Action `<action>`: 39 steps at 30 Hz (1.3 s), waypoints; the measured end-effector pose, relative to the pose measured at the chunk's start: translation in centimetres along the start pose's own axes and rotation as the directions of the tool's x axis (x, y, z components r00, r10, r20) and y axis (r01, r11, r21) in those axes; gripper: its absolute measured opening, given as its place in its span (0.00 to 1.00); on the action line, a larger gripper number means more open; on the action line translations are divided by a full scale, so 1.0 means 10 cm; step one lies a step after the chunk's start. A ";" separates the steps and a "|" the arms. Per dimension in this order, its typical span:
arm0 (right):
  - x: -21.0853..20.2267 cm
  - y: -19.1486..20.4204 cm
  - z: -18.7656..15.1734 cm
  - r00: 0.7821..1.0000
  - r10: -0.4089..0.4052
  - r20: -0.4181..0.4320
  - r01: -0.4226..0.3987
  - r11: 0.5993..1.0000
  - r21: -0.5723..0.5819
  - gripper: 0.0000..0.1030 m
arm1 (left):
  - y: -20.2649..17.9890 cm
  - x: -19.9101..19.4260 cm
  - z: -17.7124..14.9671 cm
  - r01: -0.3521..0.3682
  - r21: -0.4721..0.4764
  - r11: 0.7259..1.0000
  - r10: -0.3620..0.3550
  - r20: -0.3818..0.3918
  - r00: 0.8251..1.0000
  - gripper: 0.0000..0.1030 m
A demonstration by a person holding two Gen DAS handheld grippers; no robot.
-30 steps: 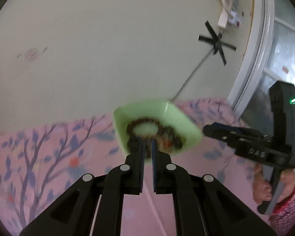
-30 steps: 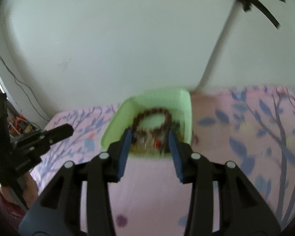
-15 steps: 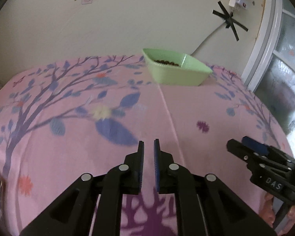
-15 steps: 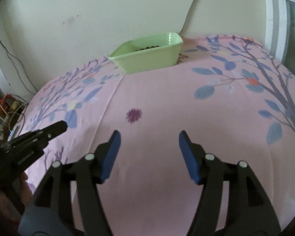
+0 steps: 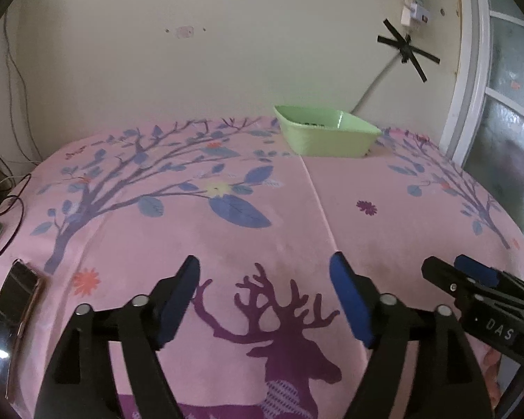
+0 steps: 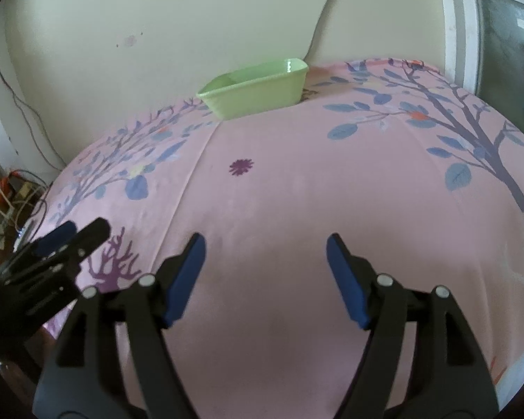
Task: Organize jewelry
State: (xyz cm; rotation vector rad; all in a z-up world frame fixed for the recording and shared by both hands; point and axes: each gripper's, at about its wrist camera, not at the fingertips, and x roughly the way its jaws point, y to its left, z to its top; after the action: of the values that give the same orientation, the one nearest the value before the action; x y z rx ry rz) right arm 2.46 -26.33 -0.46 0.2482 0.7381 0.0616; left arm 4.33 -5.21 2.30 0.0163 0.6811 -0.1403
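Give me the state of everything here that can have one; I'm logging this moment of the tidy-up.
Left tool: open, empty, above the cloth.
Right tool: open, empty, above the cloth.
Green tray: upright at the far edge of the table, something dark inside, too little visible to name.
Tablecloth: spread flat, one crease running toward the tray.
Phone: lying flat at the left edge, screen dark.

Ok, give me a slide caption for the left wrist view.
Left gripper open above the pink tablecloth, green tray at the far edge, phone at left.
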 end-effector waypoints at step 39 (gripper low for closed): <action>0.02 0.01 -0.05 0.999 0.038 -0.025 -0.038 0.999 0.004 0.71 | -0.07 0.18 -0.13 -0.114 0.051 0.992 0.120 -0.148 0.982 0.73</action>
State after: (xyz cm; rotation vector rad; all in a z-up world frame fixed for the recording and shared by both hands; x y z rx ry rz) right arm 2.27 -26.09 -0.86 0.2650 0.7587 0.0999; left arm 4.78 -6.00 0.19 0.1080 0.8259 -0.0402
